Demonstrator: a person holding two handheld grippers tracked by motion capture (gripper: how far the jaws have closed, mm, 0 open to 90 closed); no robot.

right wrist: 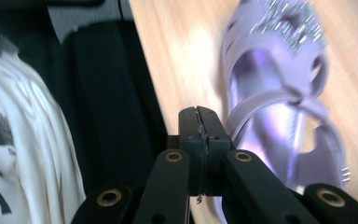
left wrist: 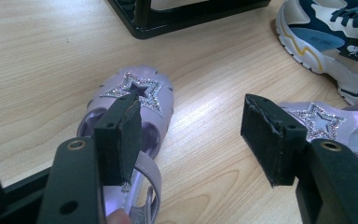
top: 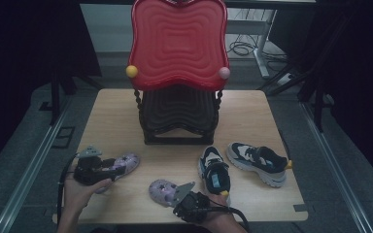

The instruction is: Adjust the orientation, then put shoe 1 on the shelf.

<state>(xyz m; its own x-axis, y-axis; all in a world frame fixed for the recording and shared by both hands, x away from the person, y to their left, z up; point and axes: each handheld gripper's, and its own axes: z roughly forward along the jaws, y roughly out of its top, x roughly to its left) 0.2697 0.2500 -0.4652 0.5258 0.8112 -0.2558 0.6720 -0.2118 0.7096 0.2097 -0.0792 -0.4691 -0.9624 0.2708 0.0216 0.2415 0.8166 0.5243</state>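
Note:
Two lilac sandals with glitter stars lie on the wooden table point(top: 252, 116). The left sandal point(top: 126, 164) point(left wrist: 140, 93) lies partly under my left gripper point(top: 112, 167) point(left wrist: 196, 135), which is open; one pad hovers over the sandal's strap and the other over bare table. The second sandal point(top: 161, 189) point(left wrist: 326, 121) point(right wrist: 279, 93) lies near the front edge. My right gripper point(top: 177, 199) point(right wrist: 199, 121) is just beside it, shut with nothing between its pads, over the table's front edge.
A red and black two-tier rack point(top: 177, 48) stands at the table's back middle, and its black base point(left wrist: 186, 18) is close behind the left sandal. Two navy and white sneakers point(top: 214, 172) point(top: 257, 162) lie at the front right.

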